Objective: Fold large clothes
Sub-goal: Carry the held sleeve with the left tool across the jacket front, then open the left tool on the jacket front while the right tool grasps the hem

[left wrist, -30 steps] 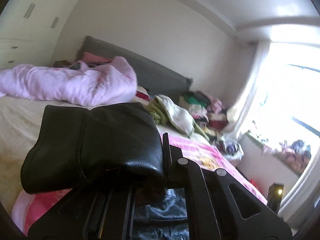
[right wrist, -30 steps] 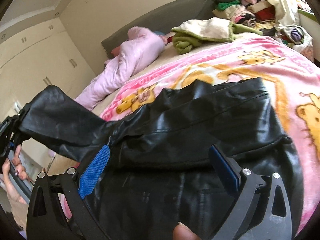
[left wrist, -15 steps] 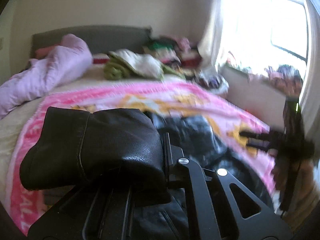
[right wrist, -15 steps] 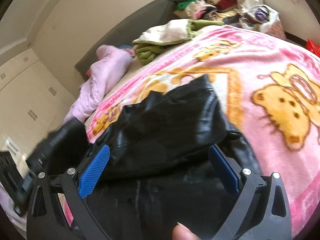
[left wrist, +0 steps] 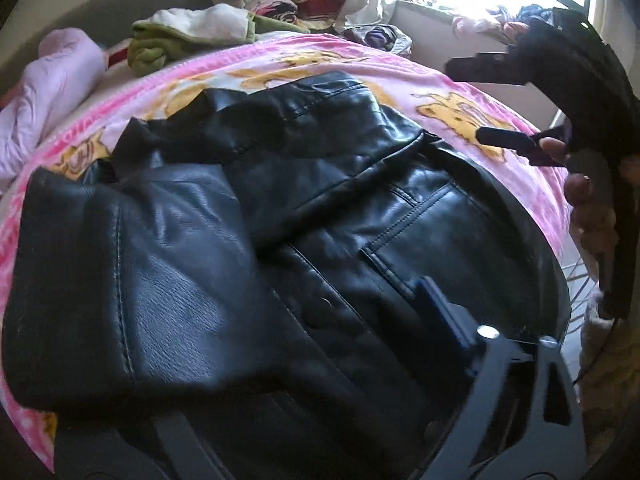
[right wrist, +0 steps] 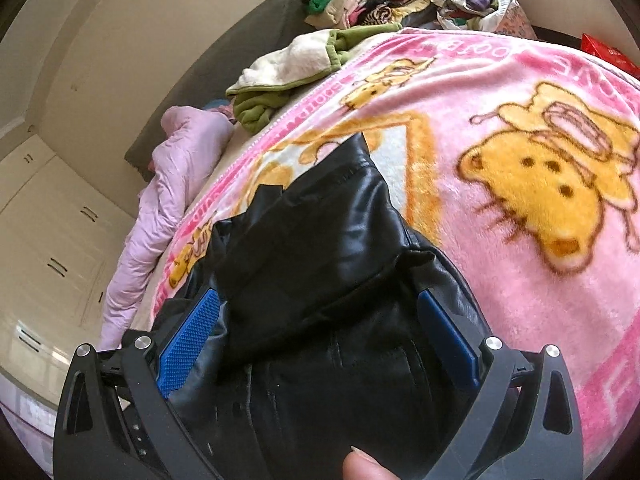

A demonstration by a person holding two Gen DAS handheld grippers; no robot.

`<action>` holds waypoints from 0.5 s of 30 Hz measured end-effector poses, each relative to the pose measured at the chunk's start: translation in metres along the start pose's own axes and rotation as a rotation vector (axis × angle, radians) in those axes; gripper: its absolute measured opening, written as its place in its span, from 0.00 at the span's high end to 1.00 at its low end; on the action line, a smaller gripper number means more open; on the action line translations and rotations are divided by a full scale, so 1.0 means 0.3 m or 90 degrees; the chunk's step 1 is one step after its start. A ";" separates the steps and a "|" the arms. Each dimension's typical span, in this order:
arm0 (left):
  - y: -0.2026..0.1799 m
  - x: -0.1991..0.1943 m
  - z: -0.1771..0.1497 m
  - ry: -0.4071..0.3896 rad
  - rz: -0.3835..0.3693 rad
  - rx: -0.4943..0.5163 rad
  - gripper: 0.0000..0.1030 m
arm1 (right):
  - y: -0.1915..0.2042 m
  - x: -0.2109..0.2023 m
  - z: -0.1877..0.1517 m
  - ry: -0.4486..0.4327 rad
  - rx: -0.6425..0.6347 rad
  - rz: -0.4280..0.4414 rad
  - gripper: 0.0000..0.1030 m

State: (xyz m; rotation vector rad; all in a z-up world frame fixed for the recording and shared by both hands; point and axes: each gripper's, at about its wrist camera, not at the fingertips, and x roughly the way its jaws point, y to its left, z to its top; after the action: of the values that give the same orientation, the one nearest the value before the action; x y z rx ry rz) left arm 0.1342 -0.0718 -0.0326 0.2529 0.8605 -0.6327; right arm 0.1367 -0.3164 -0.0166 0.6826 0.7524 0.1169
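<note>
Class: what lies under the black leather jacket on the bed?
The black leather jacket lies on a pink cartoon blanket. The blanket beneath it is covered, so anything there is hidden.

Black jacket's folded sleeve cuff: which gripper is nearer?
Left. The left gripper, its jaws just opening, has the sleeve cuff draped over one finger, unpinched; the right gripper hovers open at the jacket's far side.

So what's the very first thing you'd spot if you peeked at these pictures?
The shiny black leather jacket, lying crumpled in the middle of the bed. Under it spreads a bright pink cartoon blanket with big yellow bear-like faces. Further back, near the headboard, lies a green and cream garment, with a heap of mixed clothes behind it.
</note>
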 end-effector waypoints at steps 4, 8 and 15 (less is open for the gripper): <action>0.003 -0.073 -0.007 -0.023 -0.045 -0.014 0.09 | 0.001 0.004 0.000 0.002 -0.001 -0.010 0.04; 0.026 -0.157 0.012 -0.073 -0.029 -0.035 0.09 | 0.004 0.005 0.002 -0.001 -0.002 -0.014 0.04; 0.030 -0.207 0.031 -0.113 -0.084 -0.047 0.09 | 0.031 0.009 0.000 -0.002 -0.018 -0.015 0.04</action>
State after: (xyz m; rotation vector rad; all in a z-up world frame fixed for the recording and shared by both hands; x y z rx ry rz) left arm 0.1155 -0.0431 0.0207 0.0714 0.7312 -0.7334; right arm 0.1401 -0.3083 -0.0125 0.6472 0.7543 0.1045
